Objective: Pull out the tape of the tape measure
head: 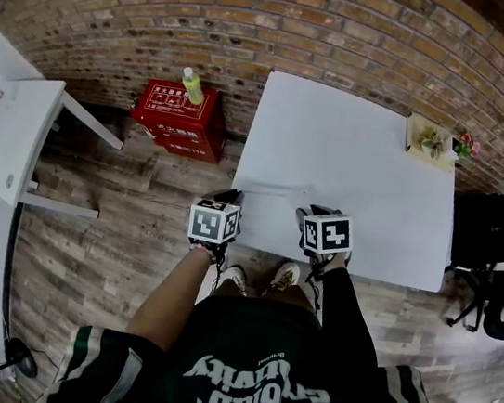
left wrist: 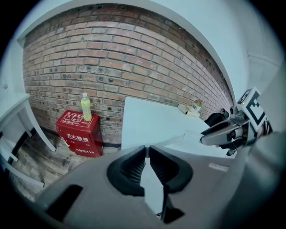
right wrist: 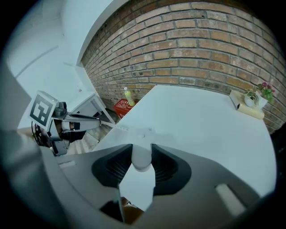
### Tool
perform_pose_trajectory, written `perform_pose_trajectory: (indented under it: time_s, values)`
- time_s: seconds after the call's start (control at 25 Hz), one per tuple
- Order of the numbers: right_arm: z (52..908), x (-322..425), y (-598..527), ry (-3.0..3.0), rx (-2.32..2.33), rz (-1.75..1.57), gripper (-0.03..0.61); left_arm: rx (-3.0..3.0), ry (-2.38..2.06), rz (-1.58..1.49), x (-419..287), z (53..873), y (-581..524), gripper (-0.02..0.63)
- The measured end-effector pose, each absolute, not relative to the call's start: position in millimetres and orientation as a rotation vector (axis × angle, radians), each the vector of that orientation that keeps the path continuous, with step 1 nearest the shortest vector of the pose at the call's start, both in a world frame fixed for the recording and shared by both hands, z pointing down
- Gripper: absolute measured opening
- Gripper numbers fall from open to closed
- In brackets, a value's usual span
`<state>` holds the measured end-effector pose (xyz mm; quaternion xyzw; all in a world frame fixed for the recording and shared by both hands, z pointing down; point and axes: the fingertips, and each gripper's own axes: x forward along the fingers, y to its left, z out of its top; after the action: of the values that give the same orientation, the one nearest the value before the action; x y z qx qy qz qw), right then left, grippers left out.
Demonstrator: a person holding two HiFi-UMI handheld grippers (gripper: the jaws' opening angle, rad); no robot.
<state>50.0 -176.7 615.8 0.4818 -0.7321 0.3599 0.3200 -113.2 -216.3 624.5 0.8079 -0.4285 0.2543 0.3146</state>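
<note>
The white tape measure case (right wrist: pixel 141 162) is clamped between the jaws of the right gripper (right wrist: pixel 142 147), above the near edge of the white table (head: pixel 354 145). Its tape (right wrist: pixel 114 126) is drawn out along that edge to the left gripper (left wrist: pixel 146 148), whose 2 jaws are pinched nearly together on the tape's end.

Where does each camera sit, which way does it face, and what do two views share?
Head view: on the person's head, facing down at the white table; arms, shoes, left gripper, right gripper show.
Left gripper view: on the left gripper, facing the brick wall; its jaws pinch the tape.
Right gripper view: on the right gripper, facing across the table; its jaws clamp the tape measure.
Shared: both gripper views show the red box.
</note>
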Motion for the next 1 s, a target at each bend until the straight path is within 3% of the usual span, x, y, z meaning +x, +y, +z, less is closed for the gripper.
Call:
perform_pose_trajectory:
  time_s: [1.0]
  values:
    - [612, 52, -181, -1.911, 1.32, 0.927, 0.15, 2.122, -1.153, 0.627, -139, 620, -223, 0.038]
